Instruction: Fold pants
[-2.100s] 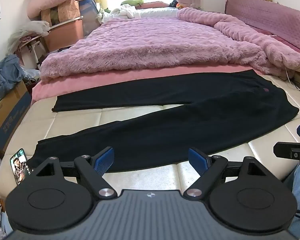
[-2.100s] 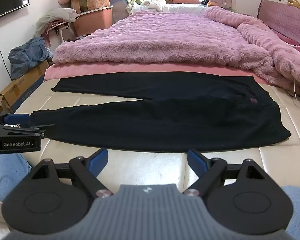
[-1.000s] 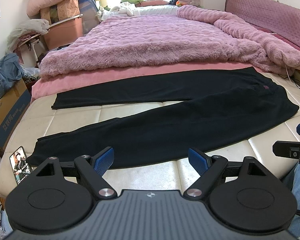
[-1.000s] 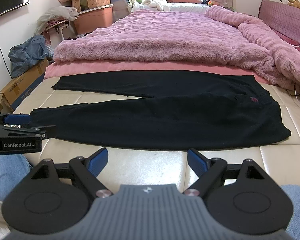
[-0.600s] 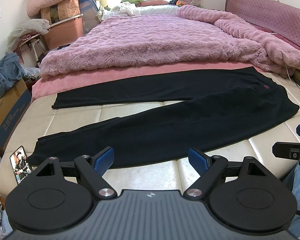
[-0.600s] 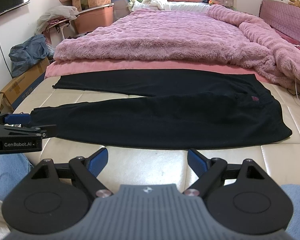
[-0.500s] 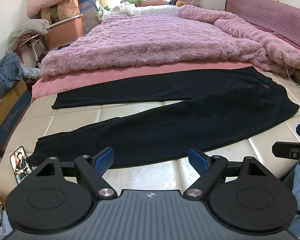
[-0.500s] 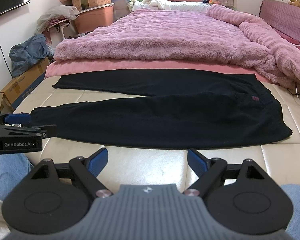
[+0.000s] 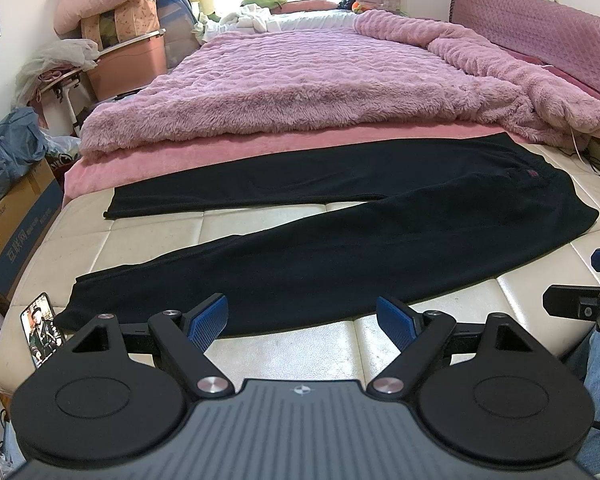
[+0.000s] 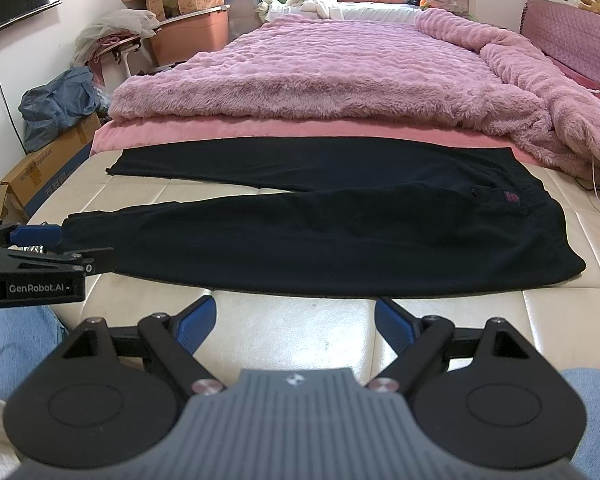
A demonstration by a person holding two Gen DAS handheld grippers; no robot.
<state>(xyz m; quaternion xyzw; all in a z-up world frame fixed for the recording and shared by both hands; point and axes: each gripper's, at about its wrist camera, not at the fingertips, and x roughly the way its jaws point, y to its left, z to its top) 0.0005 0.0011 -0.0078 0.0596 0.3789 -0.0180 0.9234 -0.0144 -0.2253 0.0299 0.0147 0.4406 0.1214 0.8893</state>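
Black pants lie flat on the cream mattress, legs spread apart to the left, waistband to the right; they also show in the right wrist view. My left gripper is open and empty, hovering just short of the near leg's front edge. My right gripper is open and empty, just short of the front edge near the hips. The left gripper shows at the left edge of the right wrist view, near the near leg's hem.
A fluffy pink blanket covers the bed beyond the pants. A phone lies at the mattress's front left corner. Cardboard boxes and bags stand left of the bed. A white cable lies at the right.
Both grippers have drifted very slightly; the pants have not moved and both grippers stay open.
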